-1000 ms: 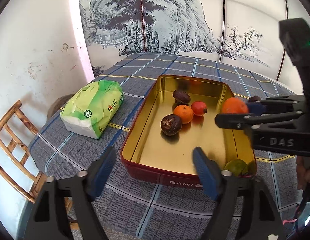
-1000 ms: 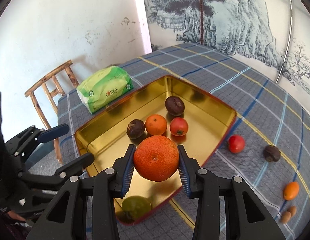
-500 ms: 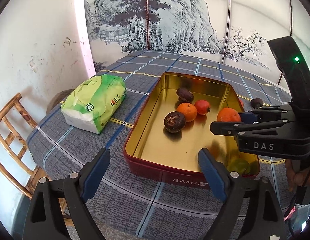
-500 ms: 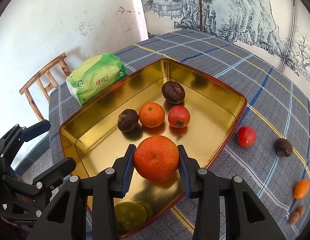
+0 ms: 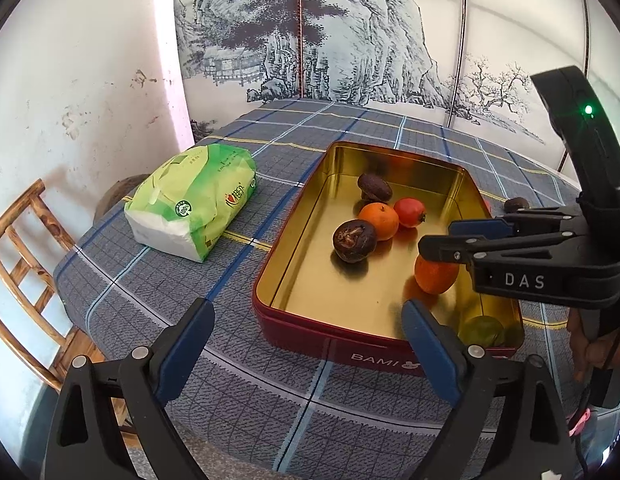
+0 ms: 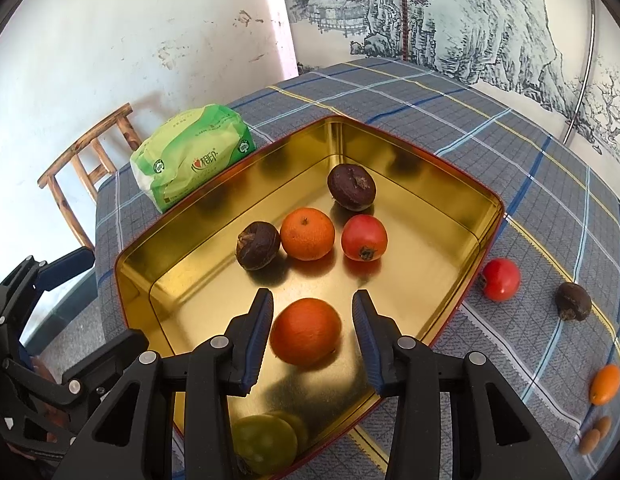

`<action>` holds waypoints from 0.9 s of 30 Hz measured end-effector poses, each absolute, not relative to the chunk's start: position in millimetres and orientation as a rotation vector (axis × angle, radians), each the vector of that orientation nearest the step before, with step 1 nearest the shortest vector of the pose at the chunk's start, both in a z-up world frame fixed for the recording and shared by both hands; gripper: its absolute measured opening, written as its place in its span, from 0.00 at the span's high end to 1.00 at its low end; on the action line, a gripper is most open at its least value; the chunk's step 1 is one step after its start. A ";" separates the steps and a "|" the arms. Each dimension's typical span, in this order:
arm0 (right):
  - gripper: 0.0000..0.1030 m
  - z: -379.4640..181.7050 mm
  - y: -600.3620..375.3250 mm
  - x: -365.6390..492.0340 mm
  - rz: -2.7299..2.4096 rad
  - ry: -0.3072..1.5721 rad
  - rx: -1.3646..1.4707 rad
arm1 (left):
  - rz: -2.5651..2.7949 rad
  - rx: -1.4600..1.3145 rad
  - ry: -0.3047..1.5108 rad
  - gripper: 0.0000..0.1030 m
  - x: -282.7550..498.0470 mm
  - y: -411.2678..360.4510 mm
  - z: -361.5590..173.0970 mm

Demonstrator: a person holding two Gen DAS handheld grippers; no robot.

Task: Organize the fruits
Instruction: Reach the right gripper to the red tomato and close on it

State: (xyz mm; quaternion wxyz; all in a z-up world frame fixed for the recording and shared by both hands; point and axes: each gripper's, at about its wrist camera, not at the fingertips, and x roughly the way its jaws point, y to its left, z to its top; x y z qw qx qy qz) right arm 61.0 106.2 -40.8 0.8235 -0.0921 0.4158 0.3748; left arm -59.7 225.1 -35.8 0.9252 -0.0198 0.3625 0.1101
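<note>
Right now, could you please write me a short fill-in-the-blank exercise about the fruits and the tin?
The gold tin holds ___ dark brown fruits. The large orange lies free between the right gripper fingers, inside the ___. On the tablecloth, the fruit nearest the tin is coloured ___.
Missing words: two; tin; red.

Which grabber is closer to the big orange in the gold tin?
Right. The right gripper has its fingers on either side of the big orange, not pressing it. The left gripper hangs outside the tin's near wall, opening.
</note>
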 end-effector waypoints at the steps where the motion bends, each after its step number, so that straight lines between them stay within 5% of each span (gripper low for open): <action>1: 0.58 -39.9 105.3 60.9 0.796 0.881 -0.192 | 0.226 -0.039 0.742 0.10 -60.1 225.2 -35.8; 14: 0.58 -26.2 76.2 51.2 0.785 0.837 -0.108 | 0.234 -0.024 0.739 0.06 -60.8 223.0 -34.8; 18: 0.47 -22.2 53.1 47.0 0.754 0.805 -0.078 | 0.233 -0.015 0.736 0.05 -62.1 220.9 -33.4; 27: 0.45 -39.9 -21.8 62.3 0.623 0.833 0.036 | 0.196 -0.002 0.749 0.05 -60.6 208.5 -32.3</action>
